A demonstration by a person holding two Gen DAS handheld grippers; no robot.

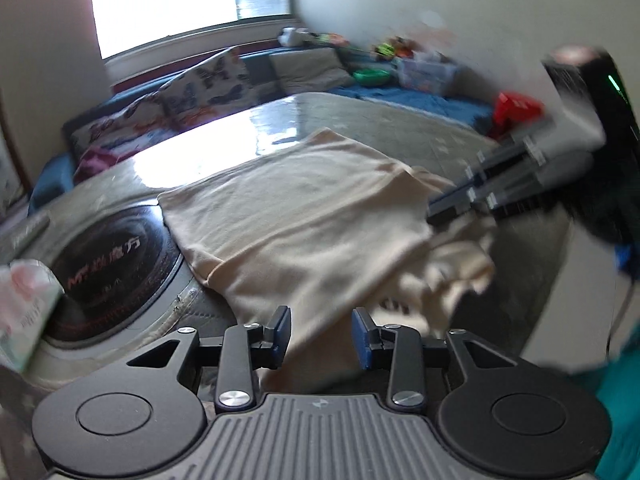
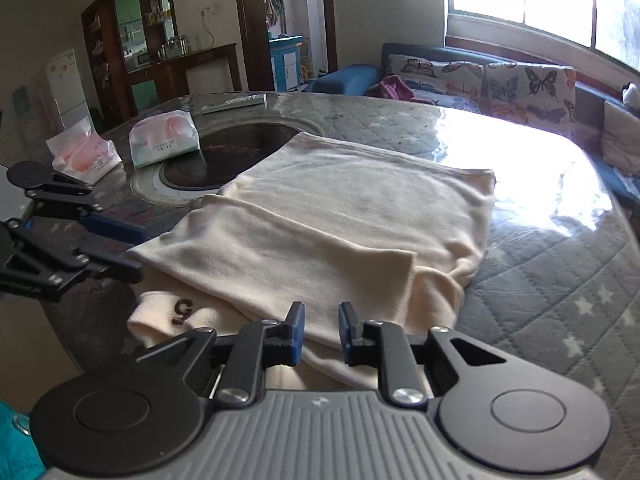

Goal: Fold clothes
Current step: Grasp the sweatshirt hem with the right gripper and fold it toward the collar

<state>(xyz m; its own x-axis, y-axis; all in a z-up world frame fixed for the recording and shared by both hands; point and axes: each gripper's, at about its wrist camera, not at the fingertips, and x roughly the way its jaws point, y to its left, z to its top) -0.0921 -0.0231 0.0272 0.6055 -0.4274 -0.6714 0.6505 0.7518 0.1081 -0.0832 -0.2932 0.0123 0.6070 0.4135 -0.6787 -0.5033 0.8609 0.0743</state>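
Observation:
A cream garment (image 1: pixel 304 216) lies partly folded on the round quilted table (image 1: pixel 384 120). It also shows in the right wrist view (image 2: pixel 340 216), with one flap folded over and a brown mark near its front edge. My left gripper (image 1: pixel 321 334) is open, just above the garment's near edge, holding nothing. It also shows at the left of the right wrist view (image 2: pixel 132 250), at the garment's left edge. My right gripper (image 2: pixel 321 334) is open over the garment's front edge. In the left wrist view it (image 1: pixel 452 204) is blurred, at the garment's right corner.
A black induction hob (image 2: pixel 236 152) is set into the table, part under the garment. Two tissue packs (image 2: pixel 164 140) (image 2: pixel 84 156) lie by it. A sofa with butterfly cushions (image 2: pixel 500 84) stands under the window. Toys and boxes (image 1: pixel 424 68) lie on a far bench.

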